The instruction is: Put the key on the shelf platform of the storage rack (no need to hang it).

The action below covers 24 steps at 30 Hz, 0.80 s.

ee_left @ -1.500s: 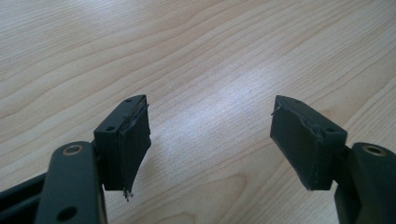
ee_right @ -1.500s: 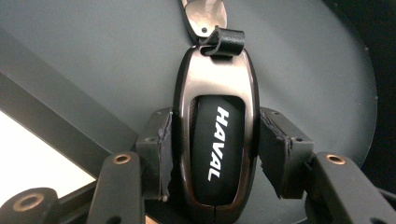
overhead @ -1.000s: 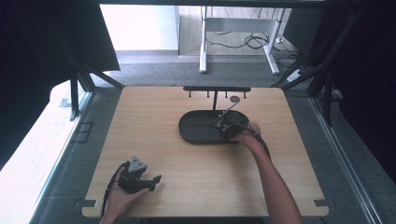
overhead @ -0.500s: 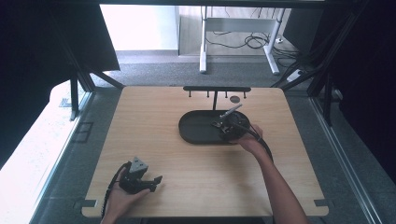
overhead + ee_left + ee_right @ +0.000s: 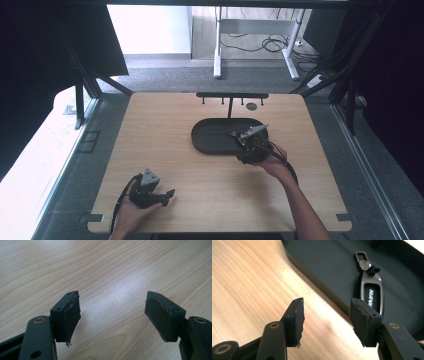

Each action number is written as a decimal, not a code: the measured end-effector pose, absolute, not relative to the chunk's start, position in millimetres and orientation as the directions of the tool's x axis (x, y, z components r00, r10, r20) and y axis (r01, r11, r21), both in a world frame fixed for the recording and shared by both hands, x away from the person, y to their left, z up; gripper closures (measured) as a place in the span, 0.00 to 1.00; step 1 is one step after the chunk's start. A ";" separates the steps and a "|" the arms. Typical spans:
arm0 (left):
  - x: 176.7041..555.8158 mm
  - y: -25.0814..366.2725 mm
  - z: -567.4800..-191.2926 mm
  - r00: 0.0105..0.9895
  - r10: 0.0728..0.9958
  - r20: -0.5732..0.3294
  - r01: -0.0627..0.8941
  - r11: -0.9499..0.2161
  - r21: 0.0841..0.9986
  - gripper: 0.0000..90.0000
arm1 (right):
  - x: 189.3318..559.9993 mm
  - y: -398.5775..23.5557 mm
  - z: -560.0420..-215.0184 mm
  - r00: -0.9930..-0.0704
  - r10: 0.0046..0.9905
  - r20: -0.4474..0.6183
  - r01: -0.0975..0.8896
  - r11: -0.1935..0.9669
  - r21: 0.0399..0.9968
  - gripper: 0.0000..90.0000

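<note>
A dark key fob (image 5: 370, 293) with a metal clip lies flat inside the black oval tray (image 5: 212, 137), near its right end. We see the right gripper (image 5: 325, 320) just outside the tray's near rim, its jaws spread and holding nothing, the fob beyond the right jaw. If the fob is the target, we judge a clean pick means lifting over the rim, centring the jaws across the narrow body, then closing. The left gripper (image 5: 112, 315) rests by the table's (image 5: 165, 120) near edge, well apart, jaws spread wide over bare wood.
</note>
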State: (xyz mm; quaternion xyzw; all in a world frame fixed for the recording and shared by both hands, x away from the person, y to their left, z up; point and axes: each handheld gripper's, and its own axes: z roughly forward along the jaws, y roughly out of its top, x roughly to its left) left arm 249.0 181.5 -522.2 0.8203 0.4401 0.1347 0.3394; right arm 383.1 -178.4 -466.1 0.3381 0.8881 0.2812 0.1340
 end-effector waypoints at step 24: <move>248.5 175.2 -526.1 0.582 0.811 -0.065 0.632 -0.401 0.663 0.32 | 351.2 -204.1 -486.3 -0.743 0.669 -0.001 0.537 0.597 0.596 0.51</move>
